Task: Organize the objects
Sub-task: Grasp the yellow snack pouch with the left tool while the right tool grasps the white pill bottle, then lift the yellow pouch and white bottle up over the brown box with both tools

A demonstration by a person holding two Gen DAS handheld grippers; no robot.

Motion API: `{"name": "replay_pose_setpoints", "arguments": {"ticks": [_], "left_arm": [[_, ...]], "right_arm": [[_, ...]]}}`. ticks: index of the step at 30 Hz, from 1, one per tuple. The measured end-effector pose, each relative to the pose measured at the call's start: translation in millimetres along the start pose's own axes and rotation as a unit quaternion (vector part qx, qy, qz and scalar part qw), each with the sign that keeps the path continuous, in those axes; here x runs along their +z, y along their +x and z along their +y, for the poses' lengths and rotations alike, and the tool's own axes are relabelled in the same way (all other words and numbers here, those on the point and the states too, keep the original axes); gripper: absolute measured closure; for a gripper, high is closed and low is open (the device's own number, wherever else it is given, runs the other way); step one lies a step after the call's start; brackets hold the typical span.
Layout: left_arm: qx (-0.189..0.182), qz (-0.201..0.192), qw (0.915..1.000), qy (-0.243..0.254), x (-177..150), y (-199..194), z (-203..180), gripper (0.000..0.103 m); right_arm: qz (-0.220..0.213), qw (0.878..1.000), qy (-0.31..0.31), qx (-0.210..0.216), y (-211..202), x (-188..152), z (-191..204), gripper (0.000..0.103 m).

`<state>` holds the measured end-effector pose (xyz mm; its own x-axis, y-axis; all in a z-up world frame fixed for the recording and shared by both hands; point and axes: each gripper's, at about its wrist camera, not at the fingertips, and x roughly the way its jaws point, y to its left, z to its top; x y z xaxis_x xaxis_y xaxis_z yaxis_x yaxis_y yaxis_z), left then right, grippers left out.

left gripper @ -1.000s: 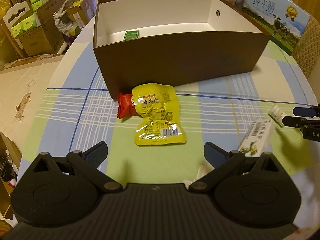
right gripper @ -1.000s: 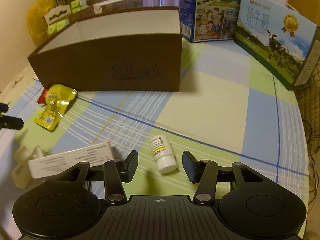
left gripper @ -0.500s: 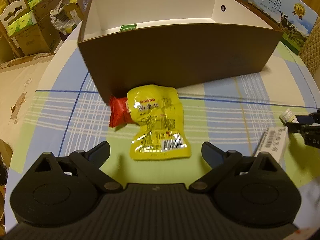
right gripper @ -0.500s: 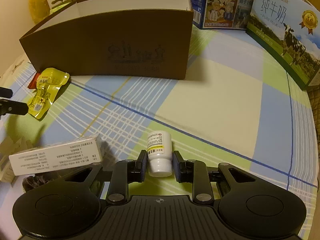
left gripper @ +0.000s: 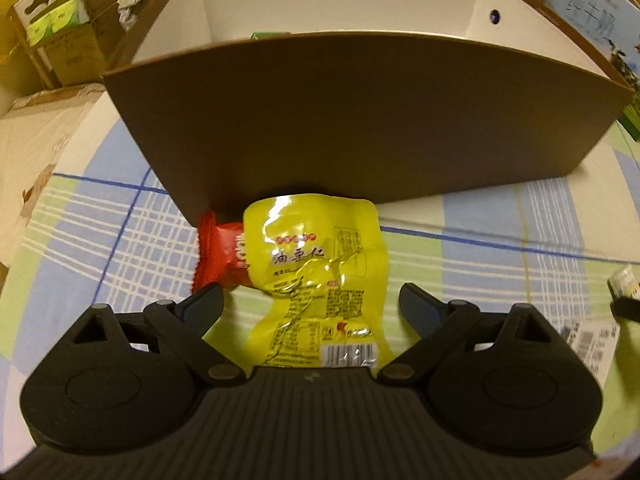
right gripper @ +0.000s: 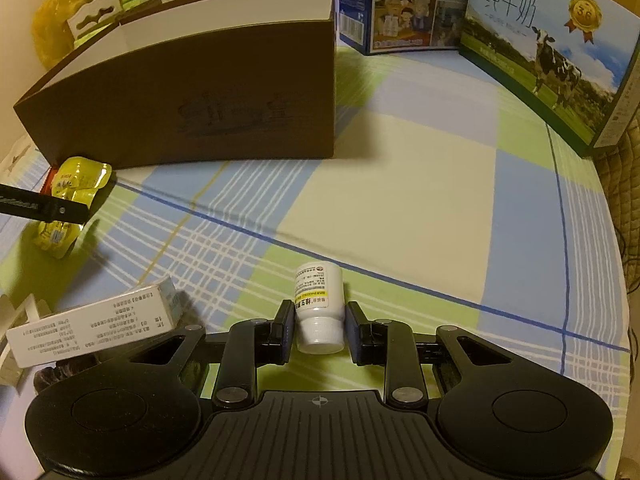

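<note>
Sitting inside the brown box (left gripper: 360, 120), a green packet (left gripper: 266, 35).

Right gripper (right gripper: 316, 330) was clamped on the white pill bottle (right gripper: 320, 307), bottle lying on the checked tablecloth (right gripper: 400, 208), cap toward the camera. White medicine carton (right gripper: 94, 326) lay just left of the bottle. Brown box (right gripper: 192, 92) stood well beyond the bottle, open top. Yellow snack pouch (right gripper: 68, 204) sat at the box's near-left corner, left gripper's finger (right gripper: 44, 208) crossing over it. Milk cartons (right gripper: 540, 44) stood right of the box.
</note>
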<state>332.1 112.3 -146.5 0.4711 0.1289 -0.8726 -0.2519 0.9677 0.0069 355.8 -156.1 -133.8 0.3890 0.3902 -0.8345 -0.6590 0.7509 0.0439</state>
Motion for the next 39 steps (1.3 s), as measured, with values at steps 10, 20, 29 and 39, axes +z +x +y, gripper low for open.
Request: {"name": "replay_pose_setpoints", "arguments": {"ticks": [10, 20, 29, 39], "left_arm": [[0.012, -0.024, 0.9996, 0.006, -6, 1, -2, 0.032], [-0.012, -0.016, 0.9991, 0.038, -32, -19, 12, 0.036], [-0.005, -0.002, 0.9992, 0.039, -40, -35, 25, 0.036], [-0.006, -0.009, 0.999, 0.043, -43, -61, 25, 0.036]], "right_arm": [[0.0, 1.0, 0.003, 0.001, 2, 0, 2, 0.079], [0.002, 1.0, 0.006, 0.013, -3, -9, 10, 0.079], [0.008, 1.0, 0.009, 0.019, -12, -17, 16, 0.079], [-0.014, 0.999, 0.018, 0.031, -40, -20, 23, 0.079]]}}
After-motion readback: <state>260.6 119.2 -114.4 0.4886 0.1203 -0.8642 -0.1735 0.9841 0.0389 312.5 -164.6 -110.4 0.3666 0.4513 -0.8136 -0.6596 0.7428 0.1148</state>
